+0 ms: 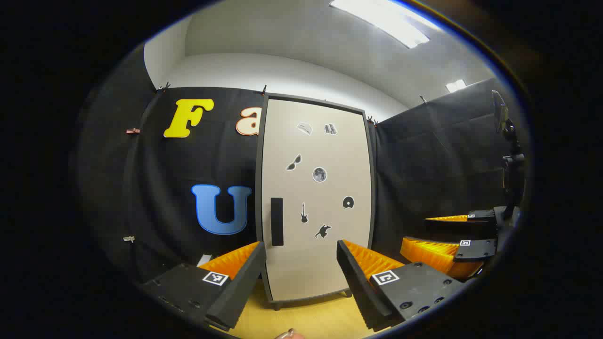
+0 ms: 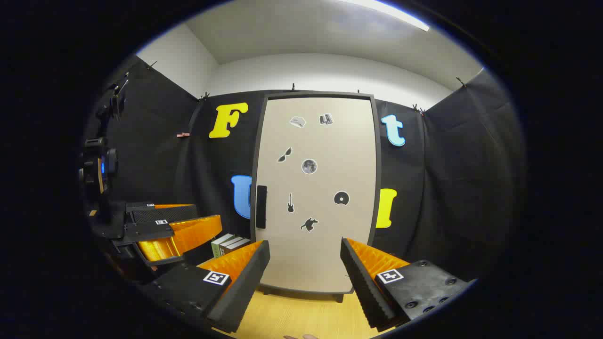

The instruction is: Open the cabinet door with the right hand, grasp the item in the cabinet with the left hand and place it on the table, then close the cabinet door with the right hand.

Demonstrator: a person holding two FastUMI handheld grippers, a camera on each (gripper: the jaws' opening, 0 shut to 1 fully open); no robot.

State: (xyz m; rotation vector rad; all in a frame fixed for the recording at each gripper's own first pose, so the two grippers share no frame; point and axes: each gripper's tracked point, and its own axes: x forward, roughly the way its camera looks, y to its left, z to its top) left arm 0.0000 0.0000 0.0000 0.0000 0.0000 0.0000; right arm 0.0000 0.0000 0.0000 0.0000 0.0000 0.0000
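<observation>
The left claw [image 1: 301, 275] is spread wide with nothing between its fingers, held above the wooden surface [image 1: 311, 320] and facing the cabinet door [image 1: 316, 197]. The right claw [image 2: 305, 278] is spread just as wide and equally empty, aimed at the same door [image 2: 314, 193] from a little farther to the side. Neither claw touches the cabinet.

The door is shut, pale and upright in a dark frame, so the item inside is hidden and cannot be described. A dark vertical handle [image 1: 277, 221] sits near the door's left edge, about mid-height; in the right gripper view the handle [image 2: 261, 207] appears in the same place. Small dark stickers are scattered across the door face, among them a guitar [image 1: 304, 213] and a round disc [image 1: 348, 202].

The cabinet stands on short feet at the back of the surface, against the black cloth wall. In the right gripper view a few books [image 2: 229, 244] lie to the left of the cabinet's base, and the left claw [image 2: 174, 235] shows farther left. In the left gripper view the right claw [image 1: 447, 240] appears at the right edge, well apart from the door.
</observation>
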